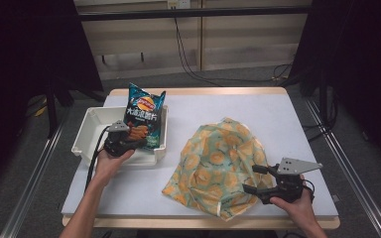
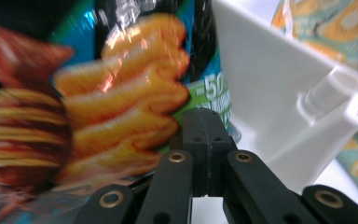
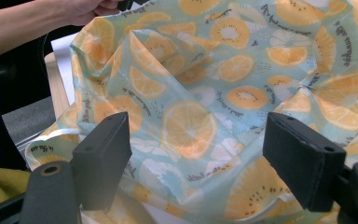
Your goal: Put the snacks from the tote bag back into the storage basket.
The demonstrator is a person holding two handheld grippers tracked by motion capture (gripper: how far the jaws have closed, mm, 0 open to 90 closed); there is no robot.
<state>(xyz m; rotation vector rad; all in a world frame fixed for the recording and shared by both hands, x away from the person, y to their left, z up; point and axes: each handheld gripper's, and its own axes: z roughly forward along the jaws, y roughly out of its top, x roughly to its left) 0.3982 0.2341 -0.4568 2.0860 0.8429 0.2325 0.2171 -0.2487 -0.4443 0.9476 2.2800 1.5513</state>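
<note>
A teal chips bag (image 1: 144, 111) stands upright, leaning in a white tray (image 1: 87, 131) at the table's left. My left gripper (image 1: 136, 143) is at the bag's lower edge. In the left gripper view its pads (image 2: 207, 140) are pressed together at the bottom of the chips bag (image 2: 121, 102), beside the tray wall (image 2: 270, 93). A crumpled cloth with an orange-slice print (image 1: 218, 158) lies at centre right. My right gripper (image 1: 253, 179) stands open at the cloth's near right edge. In the right gripper view the right gripper (image 3: 203, 156) has the cloth (image 3: 205, 70) spread just beyond its wide-apart jaws.
The white tabletop (image 1: 278, 114) has a wooden rim, with bare room at the back and right. Black cables run on the floor behind the table. A forearm (image 3: 28, 18) crosses the top left of the right gripper view.
</note>
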